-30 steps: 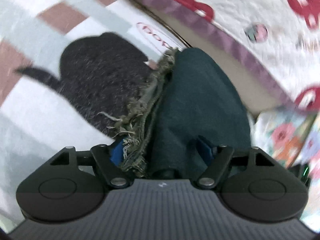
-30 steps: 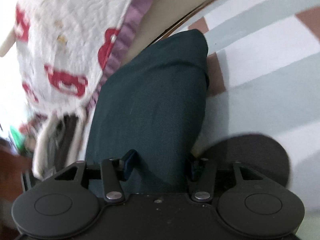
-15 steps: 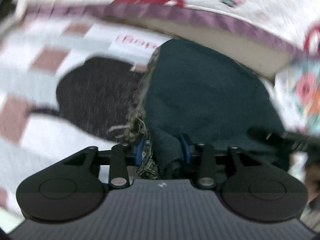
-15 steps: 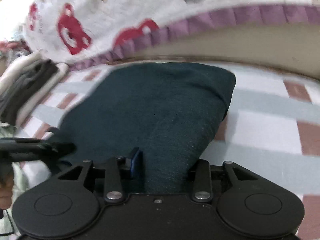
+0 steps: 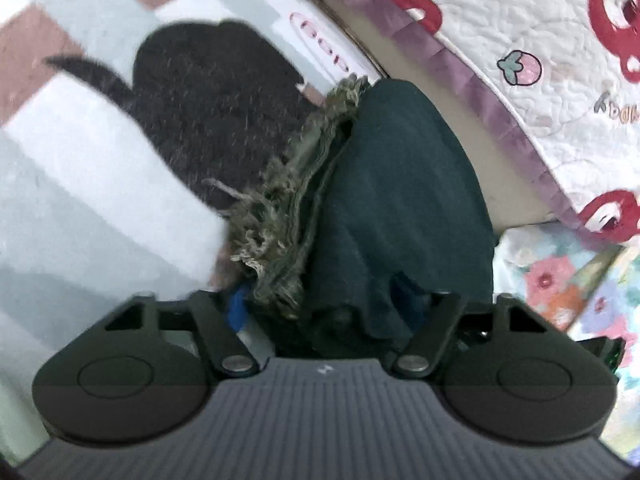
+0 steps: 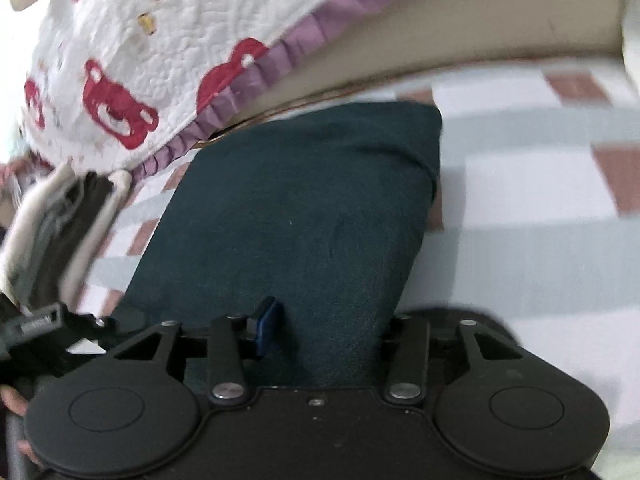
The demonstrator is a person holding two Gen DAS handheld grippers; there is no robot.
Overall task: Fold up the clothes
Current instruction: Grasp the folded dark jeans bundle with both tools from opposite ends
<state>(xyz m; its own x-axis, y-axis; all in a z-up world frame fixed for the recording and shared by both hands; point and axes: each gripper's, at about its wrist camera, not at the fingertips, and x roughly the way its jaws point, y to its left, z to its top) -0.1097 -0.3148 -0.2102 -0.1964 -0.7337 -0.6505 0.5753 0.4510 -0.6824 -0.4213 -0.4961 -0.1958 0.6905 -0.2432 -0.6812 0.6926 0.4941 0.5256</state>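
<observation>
A dark teal folded garment (image 5: 400, 184) with a frayed olive hem (image 5: 288, 216) lies on the checked sheet (image 5: 80, 184). My left gripper (image 5: 320, 300) stands open around its near end; the left blue pad (image 5: 237, 304) shows, and cloth drapes over the right finger. In the right wrist view the same garment (image 6: 304, 208) runs away from me as a thick flat fold. My right gripper (image 6: 332, 320) is shut on its near edge, with one blue pad (image 6: 266, 320) visible and the other hidden by cloth.
A white quilt (image 6: 160, 40) with red prints and a purple frill hangs along the far side above a beige edge (image 6: 480, 40). Folded pale and dark clothes (image 6: 60, 224) lie at the left. A floral cloth (image 5: 568, 280) lies at the right. A hand (image 6: 12, 400) holds the left gripper.
The left gripper's fingers, narrow on the cloth half a second ago, have spread wide again. Both cameras swung; the right gripper keeps its hold on the garment.
</observation>
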